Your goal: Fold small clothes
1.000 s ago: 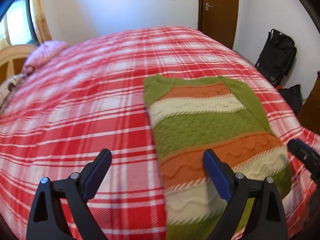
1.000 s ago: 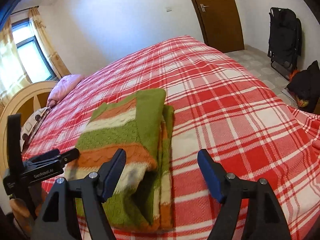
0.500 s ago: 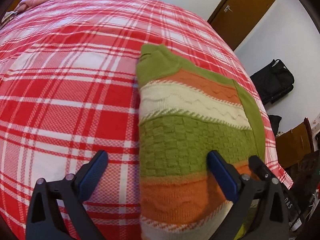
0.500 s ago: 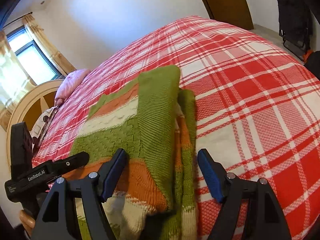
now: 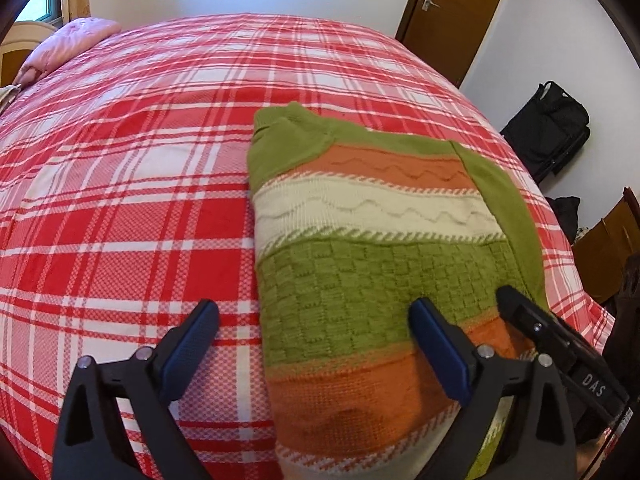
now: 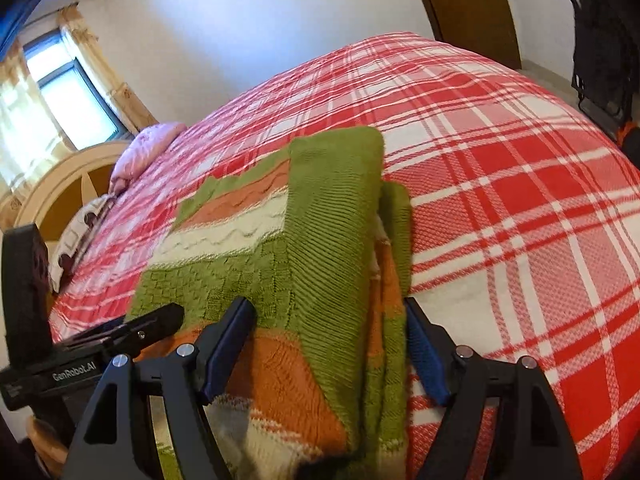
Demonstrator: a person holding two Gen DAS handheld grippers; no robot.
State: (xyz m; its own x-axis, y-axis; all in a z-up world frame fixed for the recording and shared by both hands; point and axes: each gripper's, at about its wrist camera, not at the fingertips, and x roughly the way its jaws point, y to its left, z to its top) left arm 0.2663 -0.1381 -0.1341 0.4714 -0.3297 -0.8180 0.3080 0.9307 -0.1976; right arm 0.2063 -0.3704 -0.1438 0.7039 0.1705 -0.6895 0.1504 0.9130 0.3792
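A knitted sweater with green, orange and cream stripes lies folded on the red plaid bedspread, its sleeve laid along its right side. My left gripper is open low over the sweater's near left edge, with one blue pad over the knit and the other over the bedspread. My right gripper is open over the near right side, and the folded sleeve and edge layers lie between its pads without being pinched. Each gripper appears at the edge of the other's view.
A pink pillow and a wooden headboard are at the far left end of the bed. A brown door and a black bag stand beyond the bed on the right. A curtained window is on the left.
Both grippers have come down and closer to the sweater's near end, so it now fills more of each view. Their jaws stay open, and the sweater has not moved.
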